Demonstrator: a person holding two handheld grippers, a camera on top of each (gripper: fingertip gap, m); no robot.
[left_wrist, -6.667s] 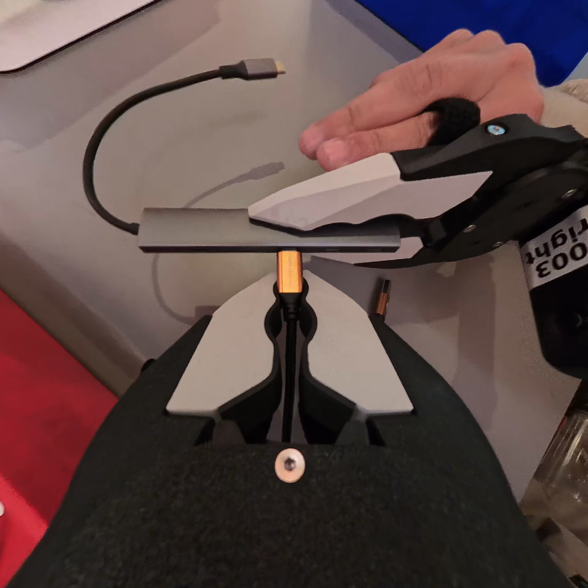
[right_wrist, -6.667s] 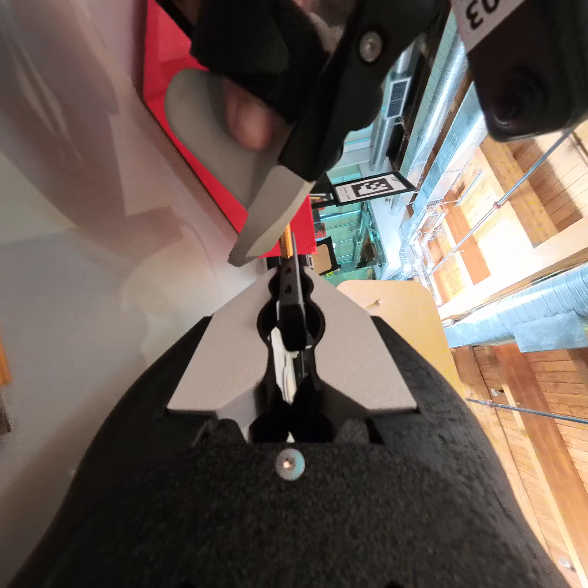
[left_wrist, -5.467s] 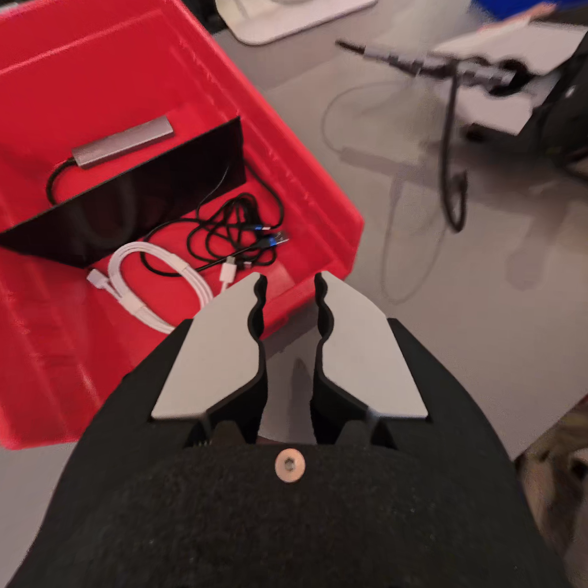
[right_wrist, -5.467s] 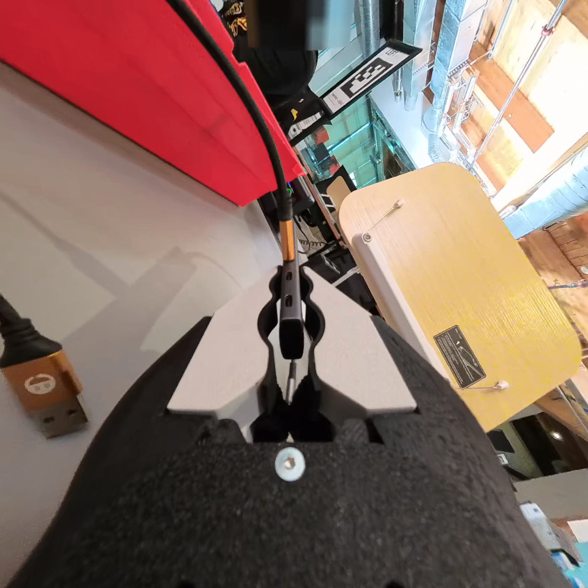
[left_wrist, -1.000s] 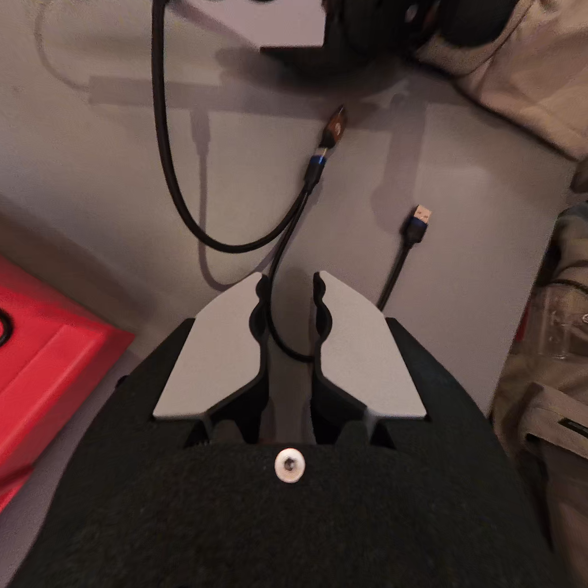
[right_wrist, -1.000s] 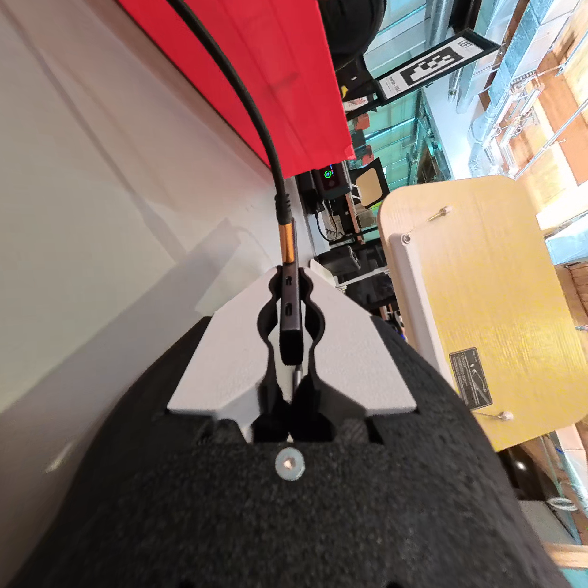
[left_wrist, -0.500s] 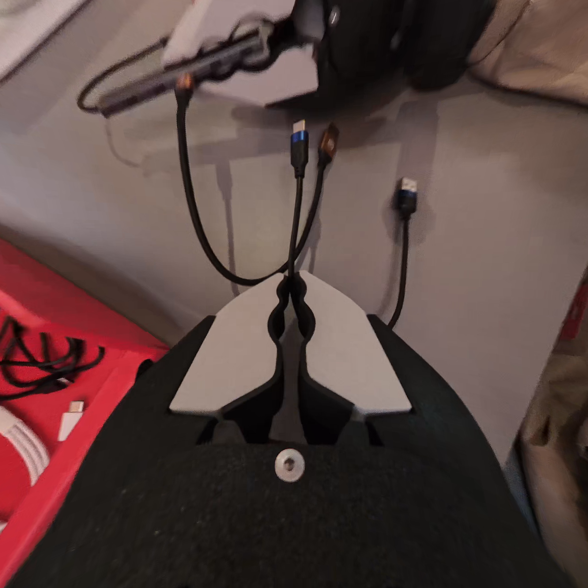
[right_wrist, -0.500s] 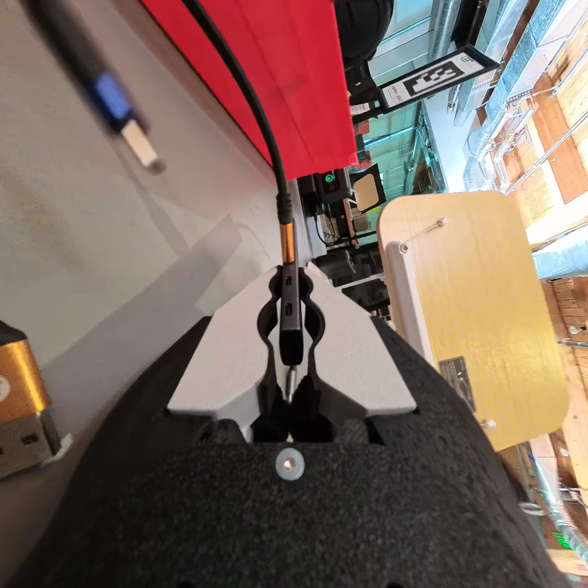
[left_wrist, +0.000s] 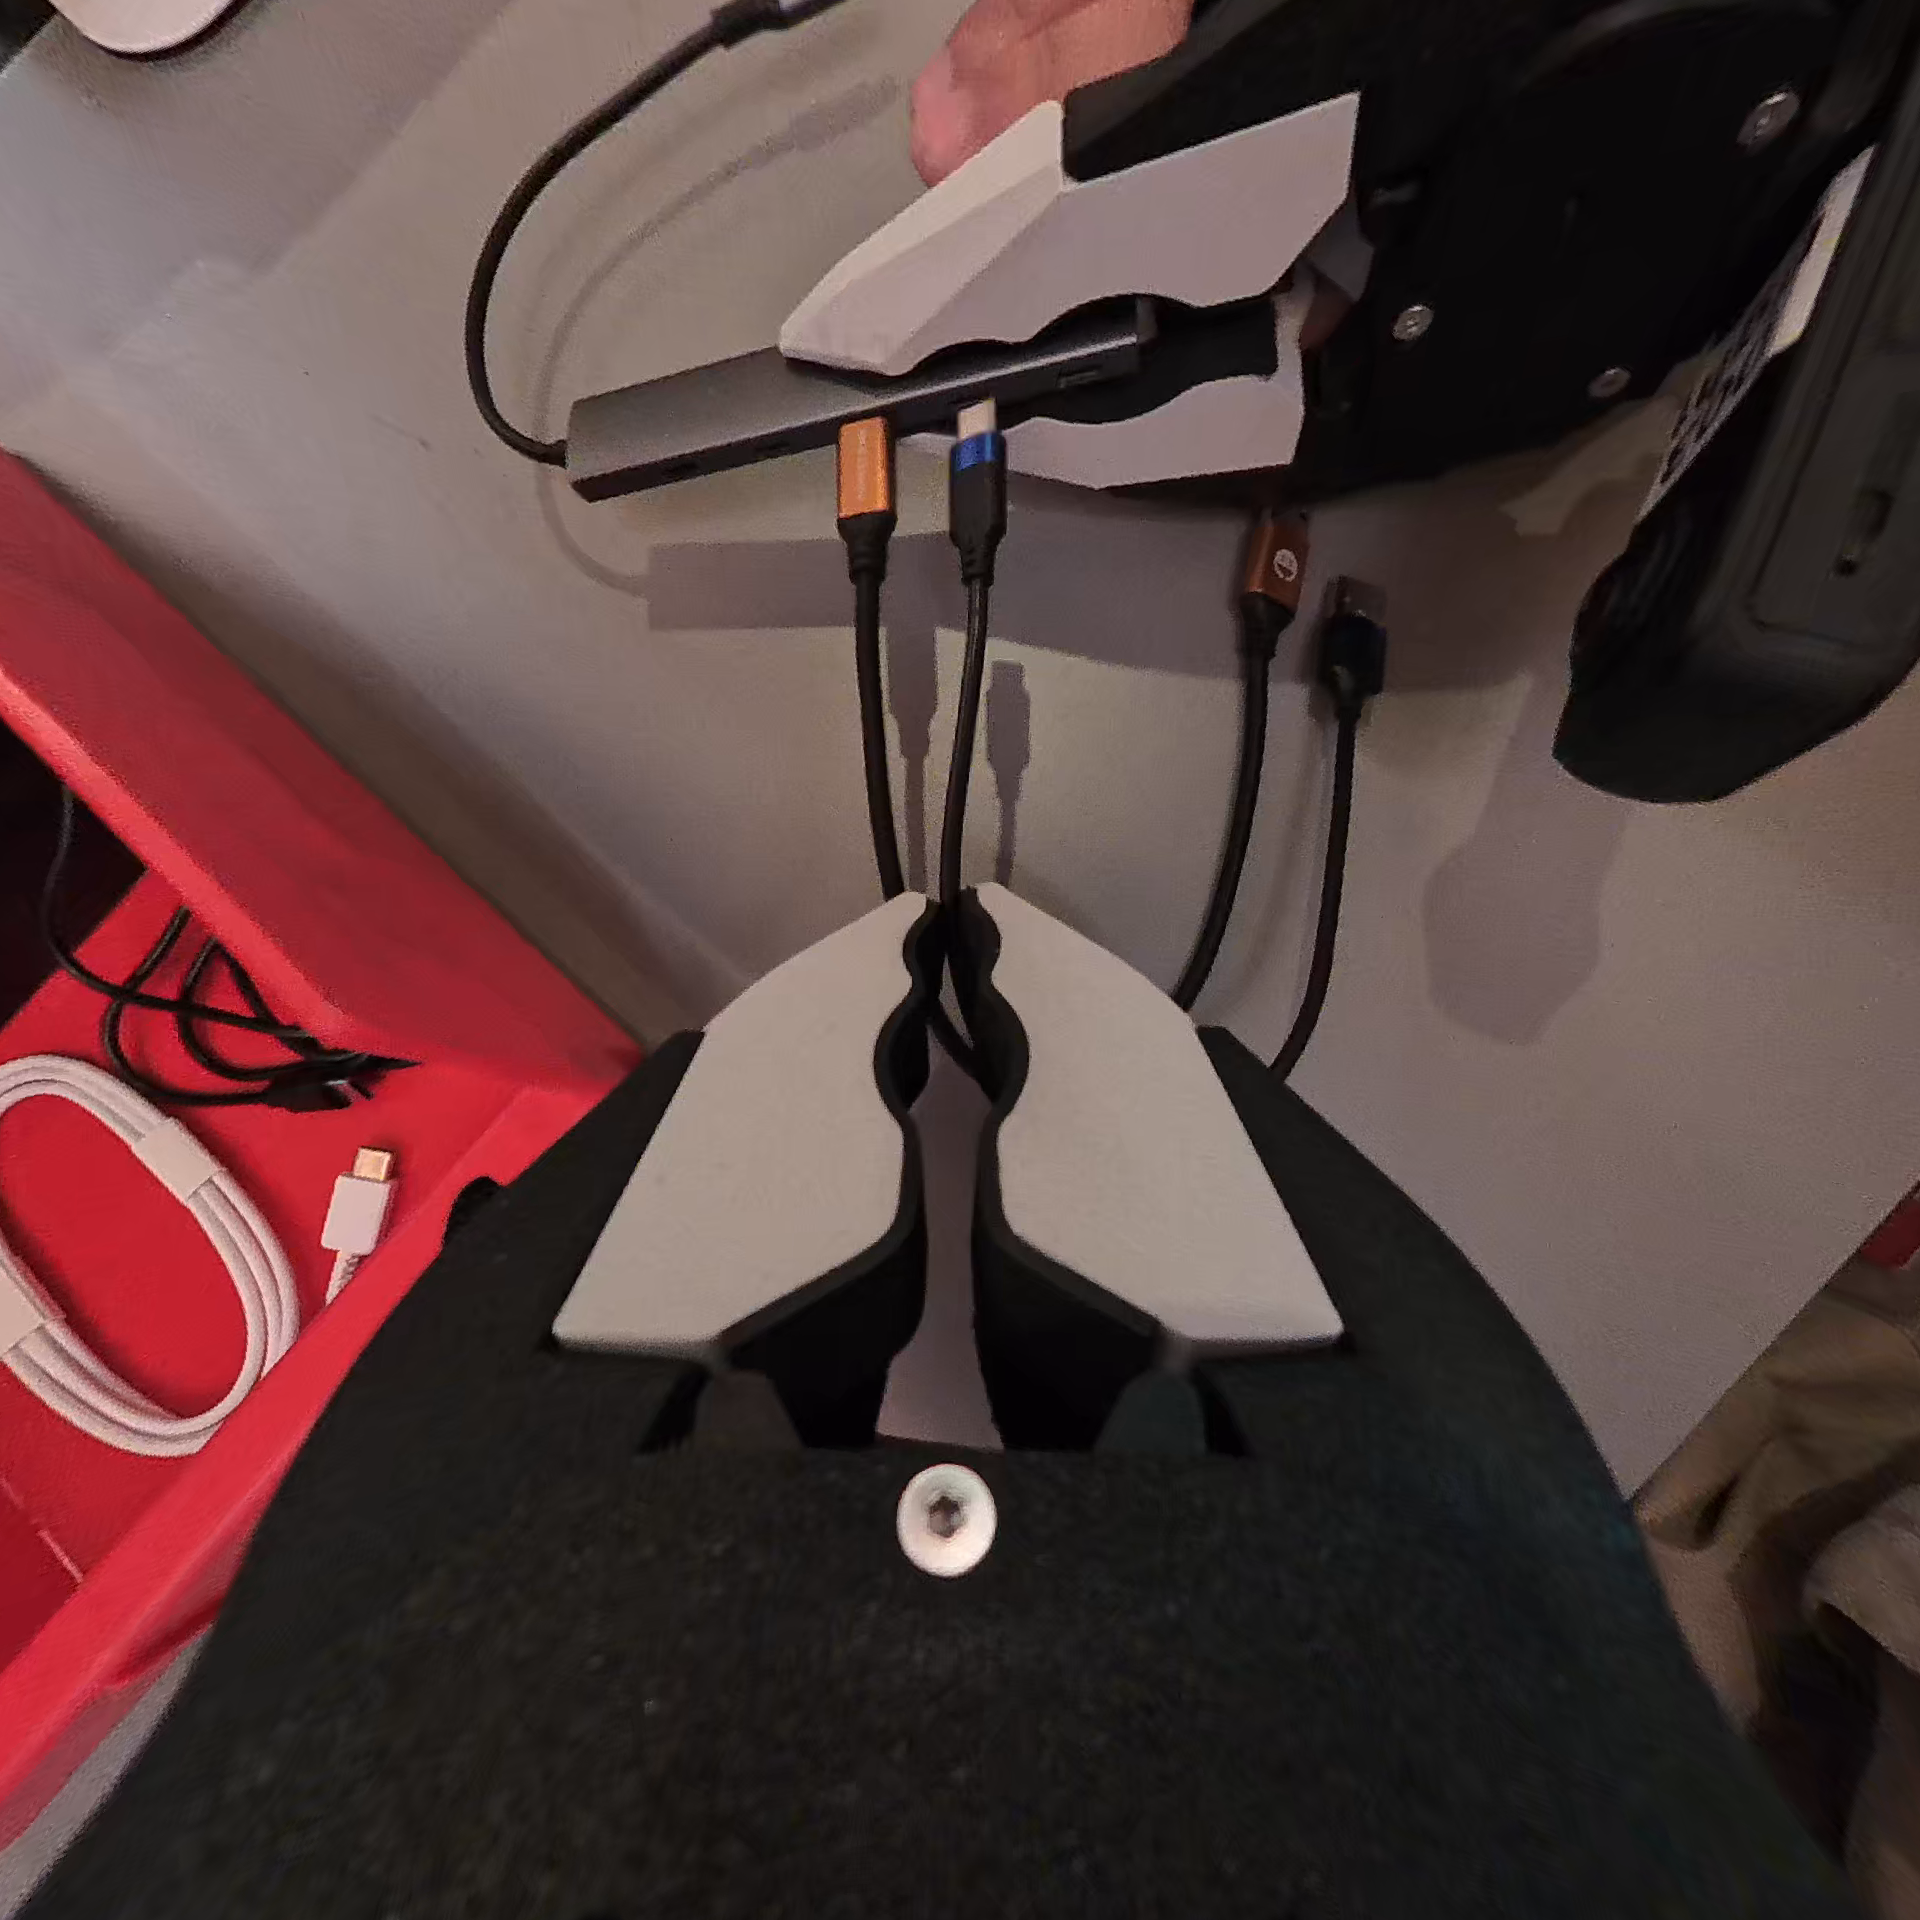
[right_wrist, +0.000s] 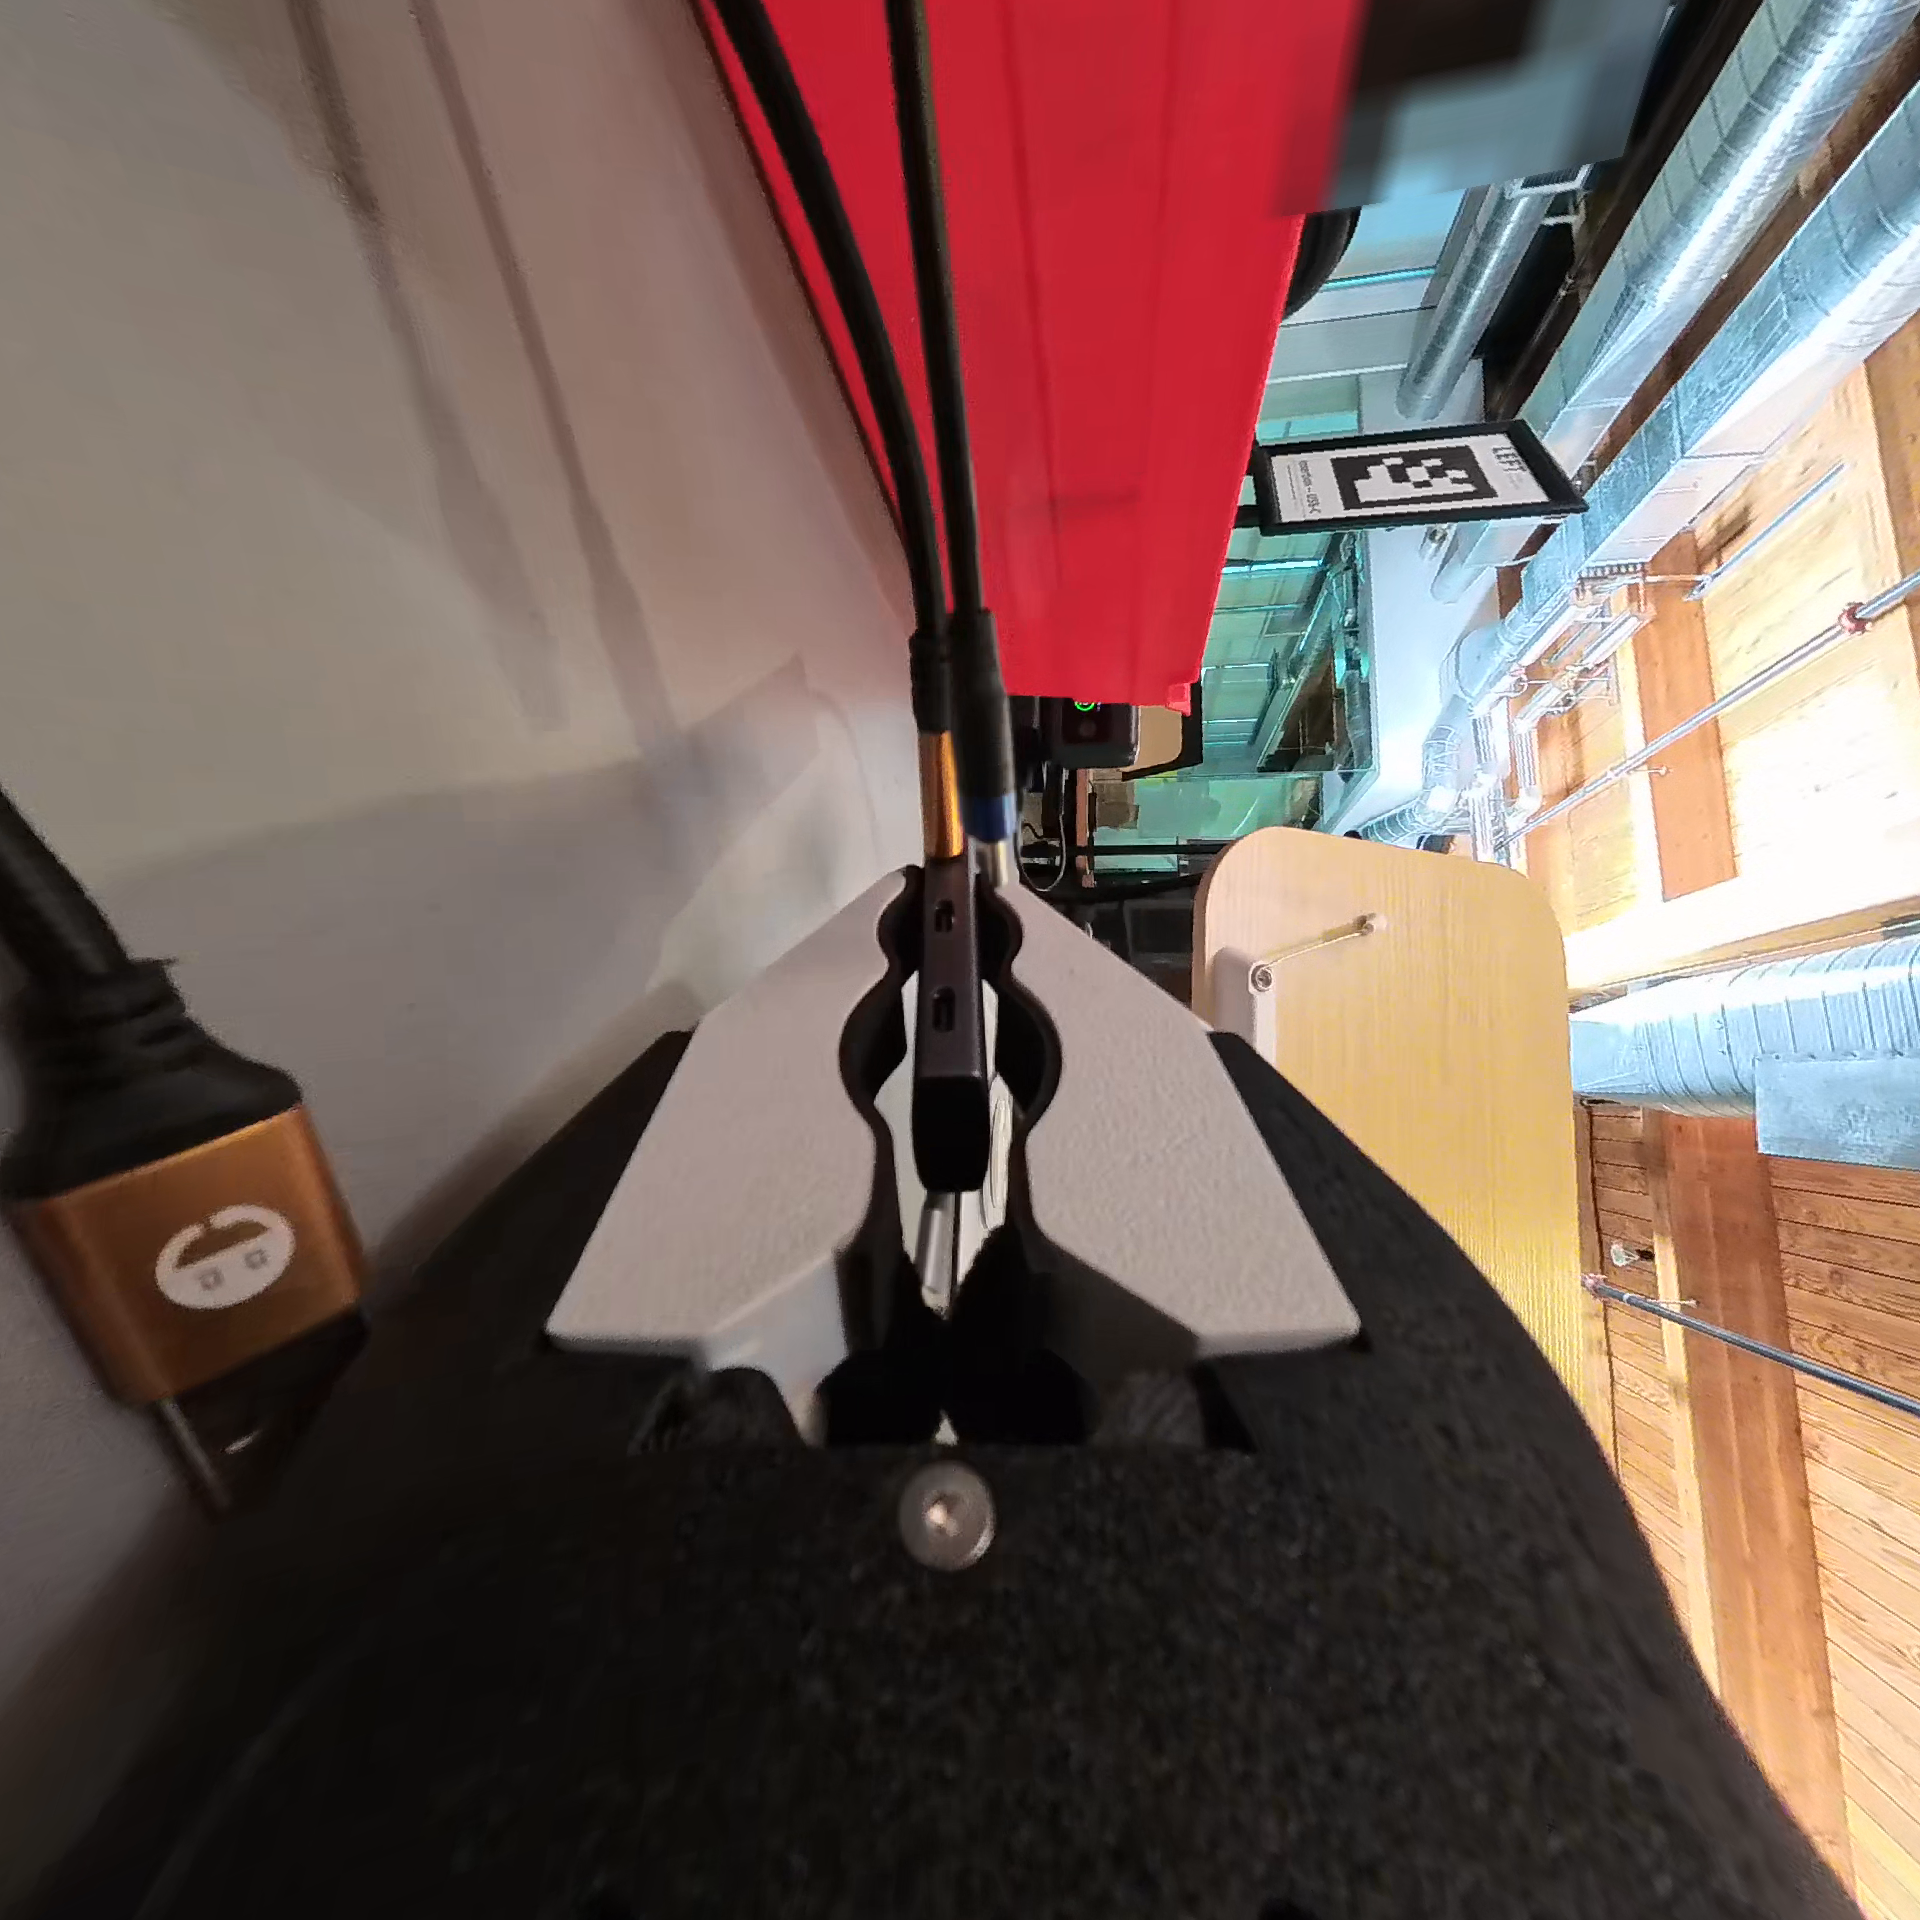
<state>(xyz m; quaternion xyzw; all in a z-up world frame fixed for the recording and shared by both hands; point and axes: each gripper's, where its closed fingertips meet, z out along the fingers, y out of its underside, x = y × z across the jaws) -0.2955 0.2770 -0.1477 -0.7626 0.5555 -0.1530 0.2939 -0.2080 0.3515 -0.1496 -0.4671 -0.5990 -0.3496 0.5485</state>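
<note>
My left gripper (left_wrist: 951, 914) is shut on a thin black cable that ends in a blue plug (left_wrist: 978, 470). The plug's metal tip touches a side port of the grey hub (left_wrist: 717, 428), with bare metal still showing. An orange plug (left_wrist: 864, 470) sits in the port just to its left. My right gripper (right_wrist: 951, 896) is shut on the hub (right_wrist: 948, 1003) and holds it above the table; it also shows in the left wrist view (left_wrist: 1049, 348). Both plugs show past its fingertips, the orange plug (right_wrist: 942, 800) and the blue plug (right_wrist: 992, 821).
The two cables' free ends, an orange USB plug (left_wrist: 1270, 561) and a dark one (left_wrist: 1354, 629), lie on the grey table (left_wrist: 1558, 1143). A red bin (left_wrist: 312, 821) at the left holds a coiled white cable (left_wrist: 156, 1247) and black cables (left_wrist: 229, 1039). A wooden board (right_wrist: 1382, 1039) stands behind.
My left gripper closed on the blue-plug cable and carried the plug forward to the hub, beside the orange plug. The right gripper kept holding the hub.
</note>
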